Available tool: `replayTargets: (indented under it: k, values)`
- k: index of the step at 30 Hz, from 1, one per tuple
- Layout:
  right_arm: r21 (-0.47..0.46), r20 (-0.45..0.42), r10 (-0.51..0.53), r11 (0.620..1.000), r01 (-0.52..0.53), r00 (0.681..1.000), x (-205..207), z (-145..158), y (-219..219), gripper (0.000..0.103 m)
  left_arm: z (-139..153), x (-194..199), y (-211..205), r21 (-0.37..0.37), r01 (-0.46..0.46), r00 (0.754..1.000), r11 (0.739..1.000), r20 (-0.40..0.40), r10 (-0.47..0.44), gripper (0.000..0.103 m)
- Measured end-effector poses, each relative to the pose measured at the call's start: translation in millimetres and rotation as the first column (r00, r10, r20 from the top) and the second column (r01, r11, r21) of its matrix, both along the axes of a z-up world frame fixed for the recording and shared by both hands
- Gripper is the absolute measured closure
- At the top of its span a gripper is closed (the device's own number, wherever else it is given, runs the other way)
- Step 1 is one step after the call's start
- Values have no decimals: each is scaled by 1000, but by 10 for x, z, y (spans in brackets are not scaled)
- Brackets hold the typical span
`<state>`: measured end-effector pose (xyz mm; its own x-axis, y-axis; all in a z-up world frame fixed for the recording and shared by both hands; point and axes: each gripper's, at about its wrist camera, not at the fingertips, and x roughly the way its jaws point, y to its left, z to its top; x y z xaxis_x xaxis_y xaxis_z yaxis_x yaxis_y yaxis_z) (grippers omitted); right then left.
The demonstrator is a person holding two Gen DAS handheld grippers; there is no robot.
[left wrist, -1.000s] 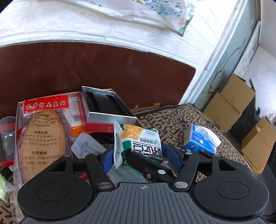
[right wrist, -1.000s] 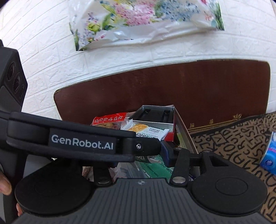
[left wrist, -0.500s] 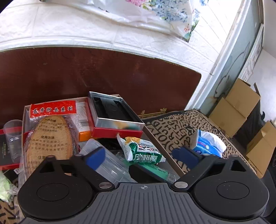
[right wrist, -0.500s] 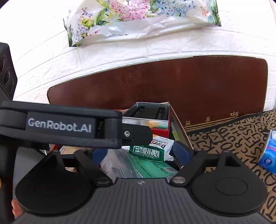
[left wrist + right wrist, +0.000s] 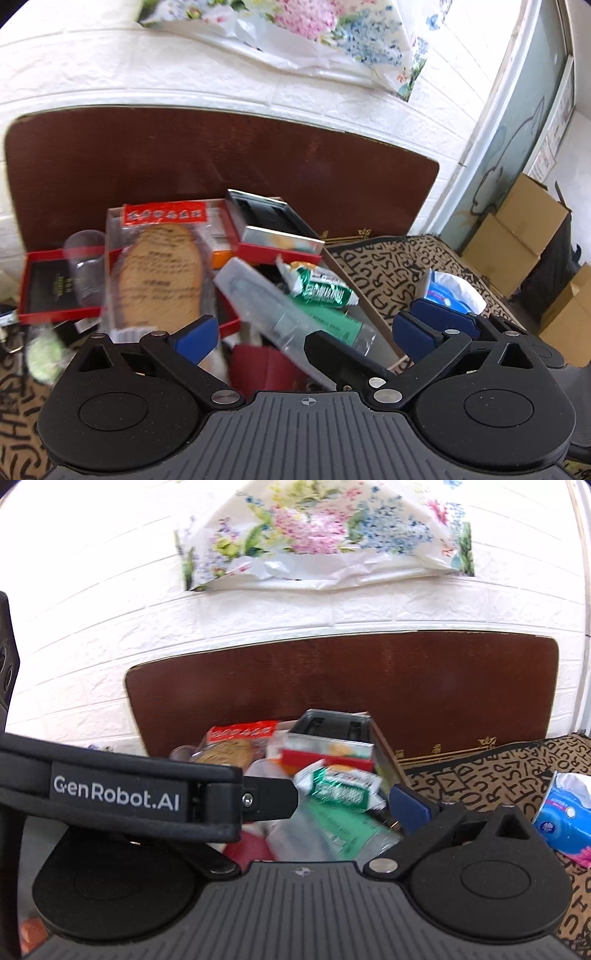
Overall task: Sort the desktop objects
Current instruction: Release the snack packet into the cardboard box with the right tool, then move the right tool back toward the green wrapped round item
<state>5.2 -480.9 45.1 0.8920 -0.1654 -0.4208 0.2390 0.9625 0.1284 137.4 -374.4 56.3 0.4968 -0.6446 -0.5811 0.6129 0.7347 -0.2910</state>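
A green and white snack packet (image 5: 318, 286) lies on the pile in the storage box (image 5: 354, 291); it also shows in the right wrist view (image 5: 338, 784). My left gripper (image 5: 306, 332) is open and empty, above and in front of the packet. My right gripper (image 5: 325, 805) is open; its left finger is hidden behind the left gripper's body (image 5: 118, 797). The box also holds an insole pack (image 5: 159, 269), a silver tin in a red box (image 5: 273, 232) and a clear plastic case (image 5: 273, 310).
A blue tissue pack (image 5: 448, 291) lies on the patterned cloth (image 5: 388, 269) to the right. A red tray with a clear cup (image 5: 83, 258) sits at left. A dark wooden board (image 5: 184, 158) stands behind. Cardboard boxes (image 5: 517, 240) stand far right.
My left gripper opened and let go of the snack packet, which dropped onto the pile in the box. Both grippers have since drawn back and up.
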Motion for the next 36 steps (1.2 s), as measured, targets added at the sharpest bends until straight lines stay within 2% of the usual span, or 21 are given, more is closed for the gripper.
replayTargets:
  k: [5, 15, 18, 23, 28, 31, 36]
  values:
    - [-17, -2, 25, 1000, -25, 1000, -90, -5, 246, 1, 32, -148, 252, 13, -27, 1000, 1000, -3, 27, 0]
    - [-26, -3, 96, 995, -96, 995, -212, 56, 835, 1, 96, -476, 922, -16, -90, 996, 996, 26, 90, 0]
    - [-26, -22, 121, 992, -121, 992, -215, 40, 1057, 1, 47, -572, 1197, -34, -122, 992, 992, 13, 122, 0]
    - [-29, -67, 188, 981, -190, 980, -190, -137, 1519, 1, -144, -734, 1741, -66, -183, 983, 981, -32, 181, 0]
    - [-18, -109, 271, 961, -275, 956, -108, -462, 2022, 0, -443, -868, 2296, -82, -240, 968, 967, -89, 233, 0]
    - [-14, -134, 307, 950, -312, 942, -33, -666, 2270, 0, -634, -859, 2589, -75, -263, 959, 962, -129, 252, 0]
    - [-56, -203, 308, 944, -325, 930, 168, -902, 2524, 0, -881, -726, 2982, -60, -331, 935, 942, -158, 318, 0]
